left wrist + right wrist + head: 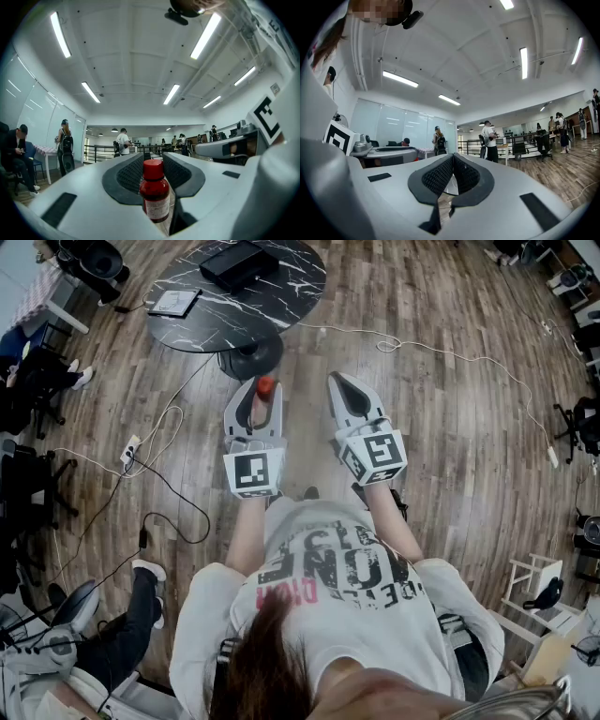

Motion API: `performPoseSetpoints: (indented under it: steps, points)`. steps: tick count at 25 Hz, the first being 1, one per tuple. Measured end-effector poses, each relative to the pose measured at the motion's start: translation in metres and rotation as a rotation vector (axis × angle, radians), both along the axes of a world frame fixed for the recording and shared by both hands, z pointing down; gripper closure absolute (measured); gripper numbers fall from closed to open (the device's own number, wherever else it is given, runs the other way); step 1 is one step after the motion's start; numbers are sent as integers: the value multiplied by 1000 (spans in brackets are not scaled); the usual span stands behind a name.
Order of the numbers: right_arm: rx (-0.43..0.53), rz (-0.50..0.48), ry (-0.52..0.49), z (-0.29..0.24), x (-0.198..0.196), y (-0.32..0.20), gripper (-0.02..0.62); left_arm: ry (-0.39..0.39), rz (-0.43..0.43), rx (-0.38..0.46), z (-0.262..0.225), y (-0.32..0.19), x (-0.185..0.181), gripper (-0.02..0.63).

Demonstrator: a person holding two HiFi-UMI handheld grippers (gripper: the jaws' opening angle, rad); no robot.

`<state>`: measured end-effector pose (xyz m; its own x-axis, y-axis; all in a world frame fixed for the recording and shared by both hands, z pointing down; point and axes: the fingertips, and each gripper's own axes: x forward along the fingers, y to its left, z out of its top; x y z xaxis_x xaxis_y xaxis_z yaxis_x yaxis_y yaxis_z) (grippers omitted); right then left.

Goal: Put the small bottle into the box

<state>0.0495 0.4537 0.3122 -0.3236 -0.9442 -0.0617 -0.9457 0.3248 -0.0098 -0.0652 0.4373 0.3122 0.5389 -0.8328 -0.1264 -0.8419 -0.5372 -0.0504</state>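
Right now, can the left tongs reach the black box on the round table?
Probably not from here. The left tongs hold the small bottle close in, and the black box sits on the round table across open floor. Nothing blocks the way; a step forward should do.

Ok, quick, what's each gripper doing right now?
The left gripper is closed on the small bottle.
The right gripper is closed, empty.

White printed T-shirt (pixel 328 606); grey left hand-held gripper (pixel 262 390), right hand-held gripper (pixel 337 381); marker cubes (pixel 255 472).
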Motion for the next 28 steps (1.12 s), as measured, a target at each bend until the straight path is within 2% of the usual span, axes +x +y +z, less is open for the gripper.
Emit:
performPoseSetpoints:
  steps: [16, 28]
  points:
    - [19, -41, 9, -5, 9, 2, 595, 10, -28, 2, -2, 4, 11, 479]
    - [25, -61, -44, -6, 13, -2, 594, 7, -13, -7, 1, 1, 16, 479]
